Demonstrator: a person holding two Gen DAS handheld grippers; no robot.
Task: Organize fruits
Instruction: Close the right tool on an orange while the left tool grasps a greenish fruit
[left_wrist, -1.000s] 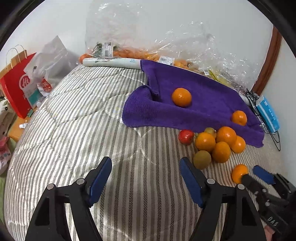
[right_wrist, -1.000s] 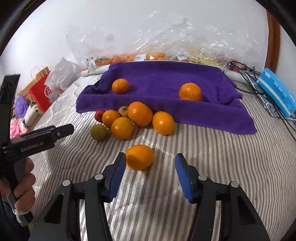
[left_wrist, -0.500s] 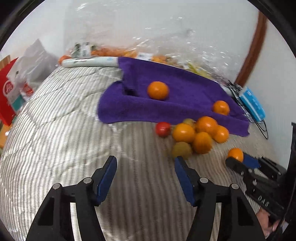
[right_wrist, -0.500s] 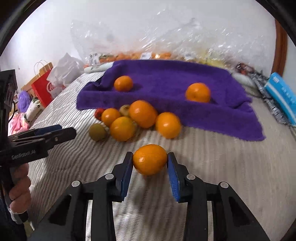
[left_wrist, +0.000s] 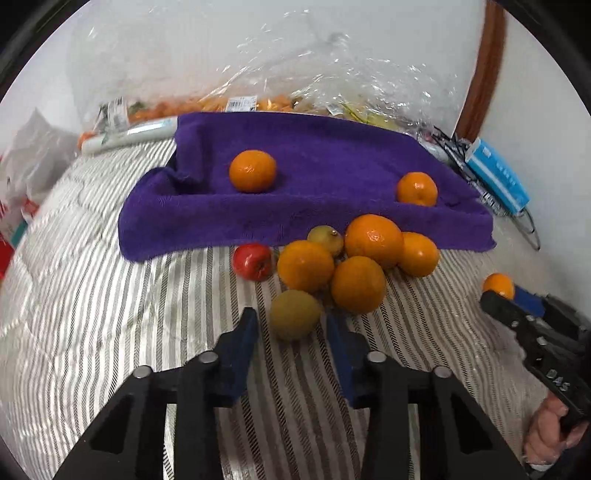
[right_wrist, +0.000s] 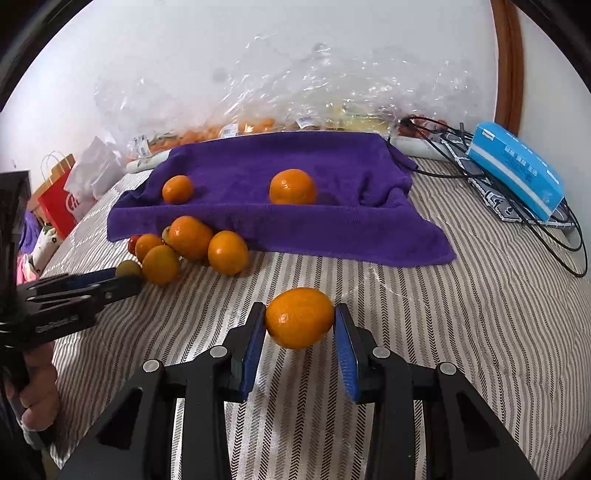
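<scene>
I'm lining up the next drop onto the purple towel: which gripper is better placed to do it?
Right. The right gripper is shut on a round orange fruit, with the purple towel straight ahead. The left gripper is open around a greenish-yellow fruit, not yet gripping it.

Both wrist views look low across the striped bed (left_wrist: 110, 314) toward the wall; left sits close to the fruit pile (left_wrist: 354, 258), right farther off. Both share the purple towel (right_wrist: 295, 221).

Plush purple cloth towel (right_wrist: 280, 221), crinkly glossy clear plastic bag (right_wrist: 295, 99).
</scene>
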